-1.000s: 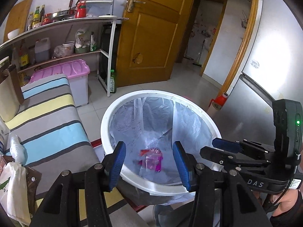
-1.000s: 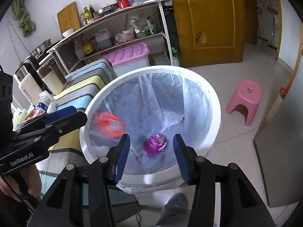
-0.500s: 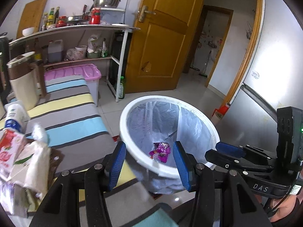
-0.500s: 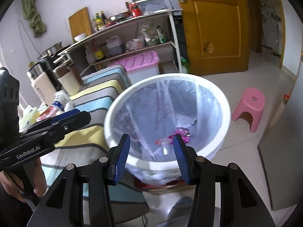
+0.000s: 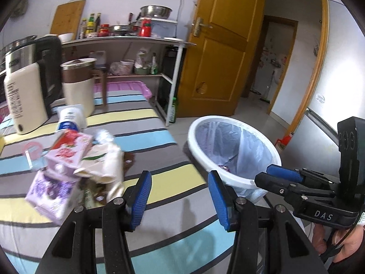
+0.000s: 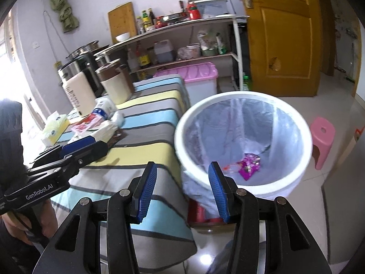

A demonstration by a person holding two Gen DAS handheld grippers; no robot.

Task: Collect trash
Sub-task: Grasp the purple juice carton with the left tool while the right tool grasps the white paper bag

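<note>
A pile of trash lies on the striped tablecloth (image 5: pixel 159 159): a purple carton (image 5: pixel 50 191), a pink carton (image 5: pixel 68 150) and a crumpled cream bag (image 5: pixel 105 166). My left gripper (image 5: pixel 180 196) hovers just right of that pile, open, with nothing between its blue pads. The white bin (image 5: pixel 239 180) with a clear liner stands off the table's right end. My right gripper (image 6: pixel 182 189) is open and empty over the gap between table and bin (image 6: pixel 241 94). A pink wrapper (image 6: pixel 248 164) and a red-and-clear one lie inside the bin. Each gripper shows in the other's view (image 5: pixel 269 175) (image 6: pixel 95 145).
Two tall cream appliances (image 5: pixel 22 91) and a tissue box (image 6: pixel 54 127) stand at the table's far end. Behind are a loaded shelf rack (image 6: pixel 182 57) and a pink-lidded storage box (image 6: pixel 196 75). A pink stool (image 6: pixel 322 137) sits on the tiled floor, by a wooden door (image 5: pixel 219 64).
Both grippers have swung left, from above the bin towards the striped table. A red wrapper that was falling has landed in the bin. The trash pile has come into the left wrist view.
</note>
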